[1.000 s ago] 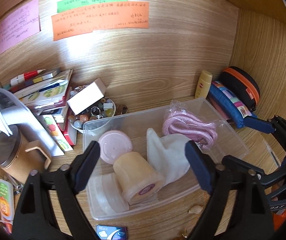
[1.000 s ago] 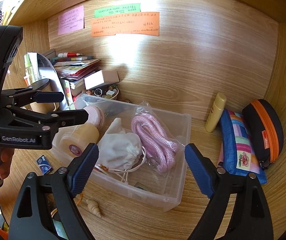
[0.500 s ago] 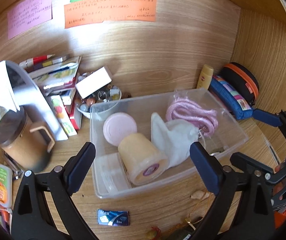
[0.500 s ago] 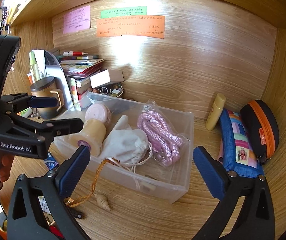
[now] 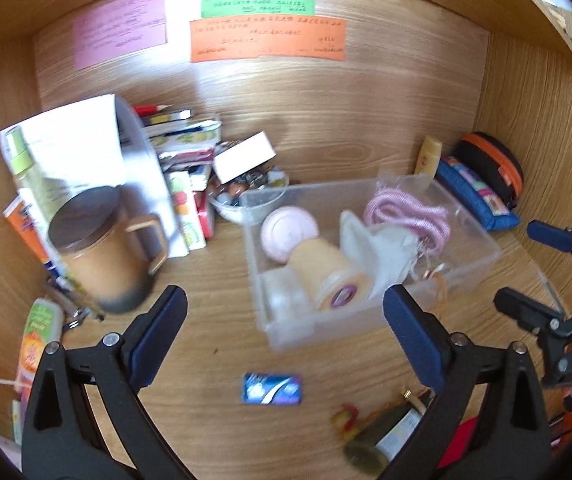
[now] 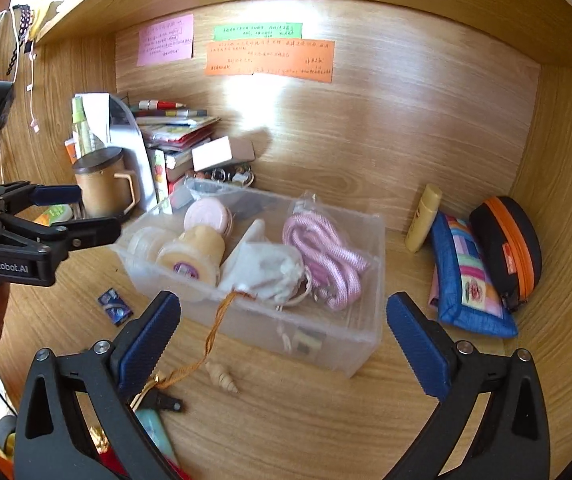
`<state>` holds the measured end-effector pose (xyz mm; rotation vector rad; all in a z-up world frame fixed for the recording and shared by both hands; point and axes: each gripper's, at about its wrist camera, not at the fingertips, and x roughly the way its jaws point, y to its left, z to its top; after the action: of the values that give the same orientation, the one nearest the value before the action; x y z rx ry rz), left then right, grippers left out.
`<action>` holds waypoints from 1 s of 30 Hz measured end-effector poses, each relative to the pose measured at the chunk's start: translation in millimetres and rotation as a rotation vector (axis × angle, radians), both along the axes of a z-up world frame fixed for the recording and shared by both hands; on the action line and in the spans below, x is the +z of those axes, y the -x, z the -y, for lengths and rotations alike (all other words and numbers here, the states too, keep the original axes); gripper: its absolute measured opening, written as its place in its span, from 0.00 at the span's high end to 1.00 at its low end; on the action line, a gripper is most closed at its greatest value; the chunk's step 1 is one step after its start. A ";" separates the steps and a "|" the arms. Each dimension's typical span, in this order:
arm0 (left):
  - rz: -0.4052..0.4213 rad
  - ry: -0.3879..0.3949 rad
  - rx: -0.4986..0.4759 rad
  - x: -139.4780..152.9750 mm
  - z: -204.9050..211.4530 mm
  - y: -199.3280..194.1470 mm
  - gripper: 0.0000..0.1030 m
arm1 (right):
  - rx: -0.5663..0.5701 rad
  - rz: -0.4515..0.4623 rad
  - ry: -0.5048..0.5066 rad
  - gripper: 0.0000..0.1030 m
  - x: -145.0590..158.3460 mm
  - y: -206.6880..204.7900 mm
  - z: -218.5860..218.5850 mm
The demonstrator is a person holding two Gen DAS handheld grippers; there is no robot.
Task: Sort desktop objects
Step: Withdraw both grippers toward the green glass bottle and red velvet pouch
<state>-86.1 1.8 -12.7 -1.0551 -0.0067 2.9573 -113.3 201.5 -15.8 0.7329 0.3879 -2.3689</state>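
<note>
Your clear box (image 6: 349, 320) sits just ahead of your right gripper (image 6: 282, 324) and ahead-right of your left gripper (image 5: 284, 324). It already holds stuff: a pink rope (image 6: 325, 256), a white cloth bag (image 6: 266, 268), a tan roll (image 6: 192, 256) w/ a purple sticker and a pink round lid (image 6: 208, 212).

Both grippers are empty. The right one is spread wide, nothing btwn the pads. The left one's jaws are opening a bit more, and nothing sits btwn them either; the desk below just shows thru the gap.

So I think you're btwn picks now: hands free, looking for the next loose thing.

Loose things, big to small. The brown mug (image 5: 104, 252) w/ a dark lid stands ahead-left of the left gripper, near it. The striped pouch (image 6: 469, 276) and black-orange case (image 6: 505, 248) lie ahead-right of the right gripper, beside the box. The small blue packet (image 5: 272, 389) lies flat on the desk right under the left gripper's gap. The tiny shell (image 6: 222, 376) on an orange string (image 6: 214, 332) lies close under the right gripper, by its left pad; the string goes up over the box edge.

Next move, my guess: pick one, e.g. the blue packet. It's thin and flat, so you'd need to tip the left gripper down, get the pads on both sides, then squeeze slow. Can't tell which thing you mean to go for.
</note>
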 end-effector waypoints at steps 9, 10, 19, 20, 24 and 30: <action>0.054 -0.048 0.011 -26.1 5.7 -31.0 0.03 | 0.025 0.069 -0.008 0.00 -22.5 -20.8 -1.1; 0.058 -0.052 0.013 -28.9 5.4 -35.0 0.03 | 0.029 0.079 -0.006 0.00 -26.6 -24.3 -1.8; 0.093 -0.076 0.016 -49.7 -6.9 -57.0 0.03 | 0.052 0.166 0.005 0.00 -56.6 -53.3 -8.4; 0.098 -0.079 0.015 -51.9 -8.3 -58.7 0.03 | 0.061 0.175 0.009 0.00 -59.2 -57.5 -9.0; 0.119 -0.099 0.002 -58.7 -12.7 -64.7 0.03 | 0.085 0.189 0.017 0.00 -64.6 -73.1 -8.4; 0.128 -0.095 0.011 -66.5 -13.7 -77.5 0.03 | 0.129 0.225 -0.002 0.00 -79.9 -91.3 0.1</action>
<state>-8.5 15.5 -79.2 -1.2316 -0.1516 2.8607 -22.0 201.4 -95.7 0.9356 0.3302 -2.1384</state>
